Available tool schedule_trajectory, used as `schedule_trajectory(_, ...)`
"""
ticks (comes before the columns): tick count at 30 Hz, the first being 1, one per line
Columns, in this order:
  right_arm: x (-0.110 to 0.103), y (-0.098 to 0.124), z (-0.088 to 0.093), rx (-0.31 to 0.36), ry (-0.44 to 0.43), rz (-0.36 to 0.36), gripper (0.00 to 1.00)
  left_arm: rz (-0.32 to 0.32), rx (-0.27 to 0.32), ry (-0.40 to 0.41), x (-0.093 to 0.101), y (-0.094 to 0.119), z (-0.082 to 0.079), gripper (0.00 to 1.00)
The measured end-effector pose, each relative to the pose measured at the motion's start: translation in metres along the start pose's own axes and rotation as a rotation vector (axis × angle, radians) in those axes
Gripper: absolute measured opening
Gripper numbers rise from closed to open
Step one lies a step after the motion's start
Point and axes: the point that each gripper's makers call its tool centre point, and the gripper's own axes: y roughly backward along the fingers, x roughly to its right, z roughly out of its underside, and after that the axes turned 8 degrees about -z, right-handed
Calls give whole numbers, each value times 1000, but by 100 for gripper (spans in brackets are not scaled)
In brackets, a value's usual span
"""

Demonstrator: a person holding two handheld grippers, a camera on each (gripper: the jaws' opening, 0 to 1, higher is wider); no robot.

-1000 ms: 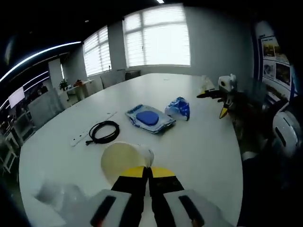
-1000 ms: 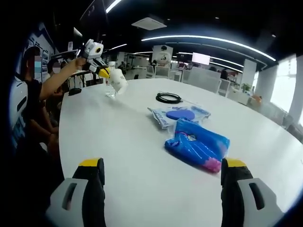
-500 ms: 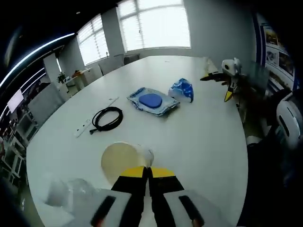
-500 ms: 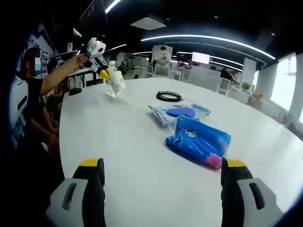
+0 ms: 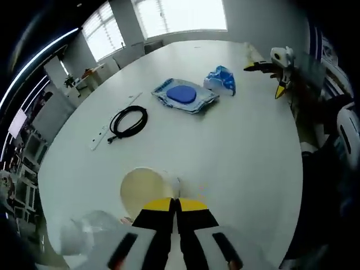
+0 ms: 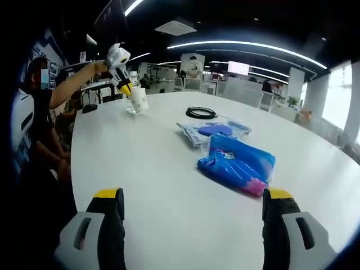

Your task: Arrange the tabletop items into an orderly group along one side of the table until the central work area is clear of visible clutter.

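Lifted and tipped downward over the past second, the left gripper (image 5: 176, 203) now looks more steeply onto the white table (image 5: 242, 163), so more of the near edge shows; the things on the table have not shifted. Its jaws are pressed together on the rim of a pale paper cup (image 5: 143, 191), which in the right gripper view hangs upright beneath it (image 6: 137, 99), at or just above the table near the far left edge, beside a clear plastic bottle (image 6: 131, 104); whether the cup touches the surface cannot be told.

From left to right in the left gripper view lie a crumpled clear plastic wrapper (image 5: 84, 236) near the edge, a coiled black cable (image 5: 129, 121) beside a white power strip (image 5: 107, 128), a flat pack with a blue disc (image 5: 183, 95), and a blue bag (image 5: 223, 79), with the right gripper (image 5: 271, 63) at the far right. That gripper (image 6: 191, 205) hangs with its jaws spread wide and empty, just short of the blue bag.

By my reading, the step in hand is setting the cup down in the group forming at that side. The next move probably calls for releasing the cup once it stands firm, then closing the right jaws on the soft bag, which may sag when lifted.
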Motion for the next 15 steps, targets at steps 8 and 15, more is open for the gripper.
schedule_trajectory(8, 0, 3, 4, 4, -8, 2, 99, -6, -77, -80, 5, -6, 2, 0)
schedule_trajectory(15, 0, 5, 5, 7, -7, 1, 99, -21, -149, -158, 4, -9, 4, 0)
